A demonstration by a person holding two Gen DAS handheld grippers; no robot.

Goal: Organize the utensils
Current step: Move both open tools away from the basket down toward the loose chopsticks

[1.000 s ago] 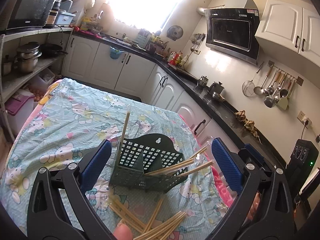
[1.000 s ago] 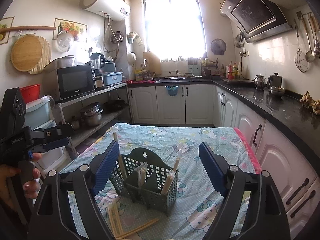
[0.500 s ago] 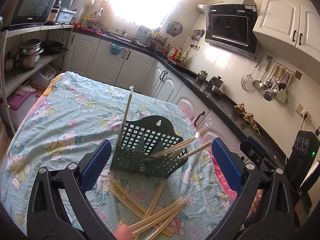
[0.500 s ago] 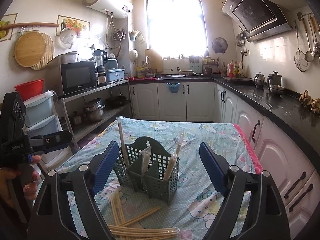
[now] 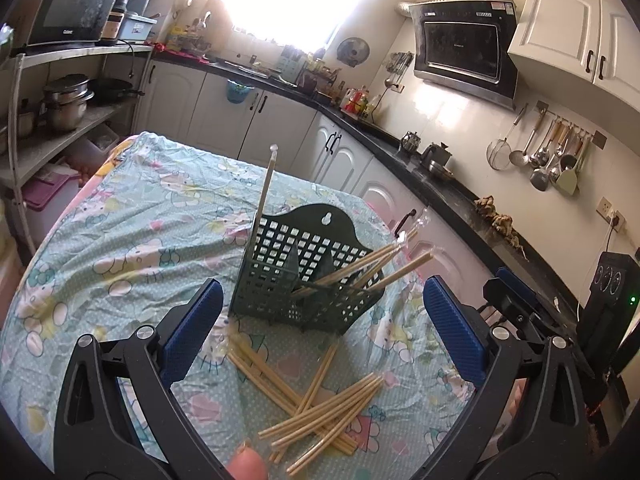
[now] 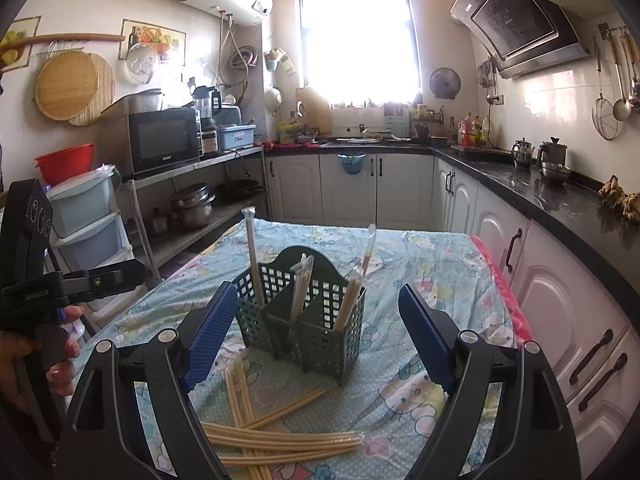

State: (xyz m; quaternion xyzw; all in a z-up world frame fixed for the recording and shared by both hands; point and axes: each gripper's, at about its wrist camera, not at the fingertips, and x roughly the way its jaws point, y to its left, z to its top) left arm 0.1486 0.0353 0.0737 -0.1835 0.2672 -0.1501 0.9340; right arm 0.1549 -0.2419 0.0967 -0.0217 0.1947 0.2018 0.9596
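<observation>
A dark green mesh utensil caddy (image 5: 308, 280) (image 6: 308, 320) stands upright on the table and holds several wrapped chopstick pairs (image 5: 360, 268) (image 6: 352, 292). One stick (image 5: 264, 196) stands upright in its left compartment. Several loose wrapped chopsticks (image 5: 320, 404) (image 6: 280, 432) lie in a pile on the cloth in front of it. My left gripper (image 5: 320, 332) is open and empty, above and behind the pile. My right gripper (image 6: 316, 340) is open and empty, facing the caddy.
The table wears a light blue cartoon-print cloth (image 5: 120, 240) (image 6: 440, 280). White cabinets with a black counter (image 6: 540, 196) run along the right. A metal shelf with pots and a microwave (image 6: 164, 144) stands left. The left gripper's handle and hand (image 6: 36, 300) show at the left edge.
Both grippers have pulled back and up from the caddy, so more of the loose chopstick pile shows in front. Both stay open and empty.
</observation>
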